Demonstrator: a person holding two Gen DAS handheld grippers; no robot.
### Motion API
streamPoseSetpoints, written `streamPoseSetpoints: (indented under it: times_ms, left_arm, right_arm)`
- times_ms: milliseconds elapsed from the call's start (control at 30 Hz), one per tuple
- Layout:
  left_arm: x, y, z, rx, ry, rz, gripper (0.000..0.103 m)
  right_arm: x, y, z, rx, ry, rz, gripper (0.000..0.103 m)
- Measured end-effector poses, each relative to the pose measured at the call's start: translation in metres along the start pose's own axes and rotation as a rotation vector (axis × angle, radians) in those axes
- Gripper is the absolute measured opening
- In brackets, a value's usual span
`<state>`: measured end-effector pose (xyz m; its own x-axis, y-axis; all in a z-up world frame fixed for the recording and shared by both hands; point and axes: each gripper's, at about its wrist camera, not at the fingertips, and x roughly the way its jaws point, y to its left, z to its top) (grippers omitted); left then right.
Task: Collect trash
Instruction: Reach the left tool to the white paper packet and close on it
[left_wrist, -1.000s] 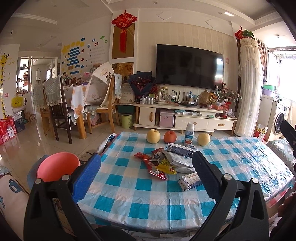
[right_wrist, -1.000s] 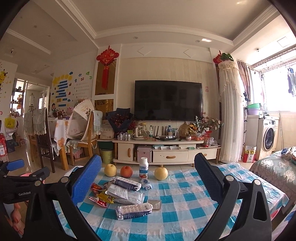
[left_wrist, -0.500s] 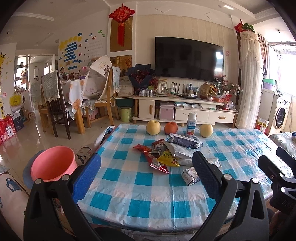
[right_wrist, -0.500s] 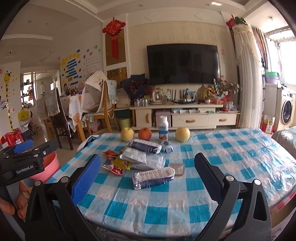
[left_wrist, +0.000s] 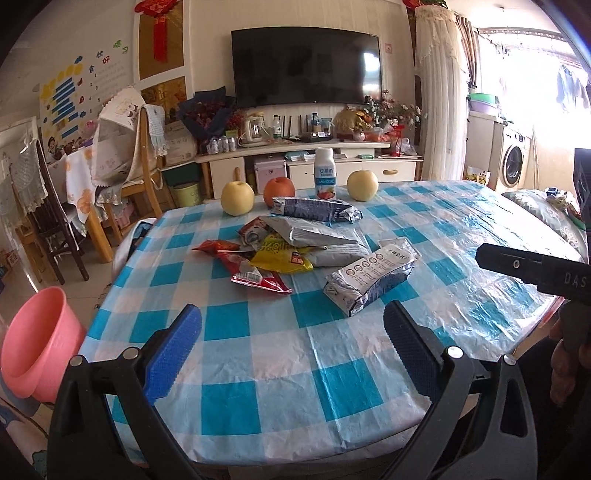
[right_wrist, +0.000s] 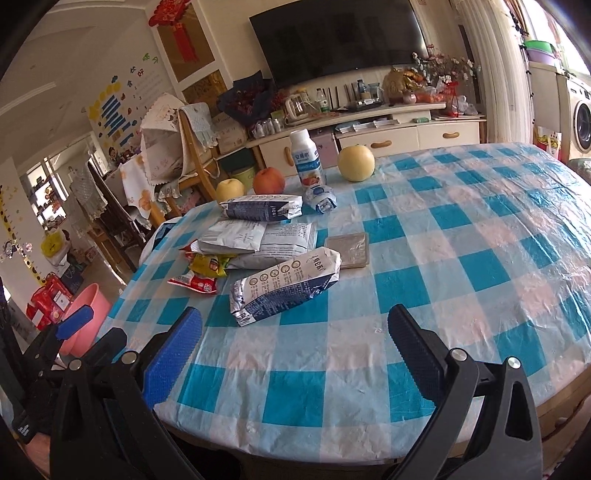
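A heap of snack wrappers lies mid-table: a silver-blue packet (left_wrist: 369, 277) (right_wrist: 284, 284) nearest me, grey-white bags (left_wrist: 314, 232) (right_wrist: 258, 236), a yellow wrapper (left_wrist: 280, 254) (right_wrist: 208, 264) and a red wrapper (left_wrist: 255, 275) (right_wrist: 194, 284). A small crumpled blue-white wrapper (right_wrist: 320, 195) and a flat grey packet (right_wrist: 349, 245) lie beside them. My left gripper (left_wrist: 291, 350) hangs open over the table's near edge, holding nothing. My right gripper (right_wrist: 293, 354) is open too, just short of the silver-blue packet. A pink bin (left_wrist: 35, 349) (right_wrist: 83, 321) stands on the floor at the left.
Two yellow pears (left_wrist: 237, 197) (left_wrist: 362, 185), a red apple (left_wrist: 279, 190) and a white drink bottle (left_wrist: 325, 173) stand along the far edge of the blue-checked table (left_wrist: 461, 258). Chairs (left_wrist: 144, 162) and a TV cabinet (left_wrist: 295, 162) are behind. The right gripper's body (left_wrist: 535, 267) shows at the right.
Both grippers have tilted down and moved in toward the table, so the wrappers now look larger and closer. Both stay open and nothing on the table has moved.
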<state>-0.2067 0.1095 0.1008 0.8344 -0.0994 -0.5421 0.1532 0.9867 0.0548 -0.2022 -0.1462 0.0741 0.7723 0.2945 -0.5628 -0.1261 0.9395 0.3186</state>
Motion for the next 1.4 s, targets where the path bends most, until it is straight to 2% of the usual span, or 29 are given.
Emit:
streamPoseSetpoints:
  times_ms: [233,367,467,633,900,967,1233,1400]
  left_arm:
    - [0.033,-0.009,0.011,-0.047,-0.001,0.014,0.099]
    - [0.048,-0.012,0.015,-0.061,0.011,-0.013,0.099]
    - [0.059,-0.007,0.023,-0.11,0.026,-0.038,0.099]
    - [0.078,-0.006,0.041,-0.145,0.036,-0.01,0.099]
    - [0.121,-0.024,0.078,-0.085,0.092,0.024,0.099]
    - [0.133,-0.029,0.083,-0.071,0.115,0.042,0.099]
    - [0.185,-0.049,0.09,0.076,0.253,0.171,0.099]
    - [0.206,-0.051,0.093,0.128,0.292,0.253,0.099]
  right_arm:
    - [0.021,-0.011,0.008,-0.016,-0.009,-0.065,0.099]
    - [0.034,-0.013,0.01,-0.013,0.009,-0.047,0.099]
    - [0.047,-0.013,0.012,-0.006,0.048,-0.012,0.099]
    - [0.074,-0.011,0.009,0.006,0.141,0.047,0.098]
    - [0.107,-0.015,0.011,0.011,0.213,0.08,0.094]
    - [0.114,-0.017,0.013,0.013,0.225,0.086,0.081]
    - [0.132,-0.03,0.015,0.069,0.272,0.124,0.08]
    - [0.132,-0.034,0.017,0.084,0.271,0.146,0.08]
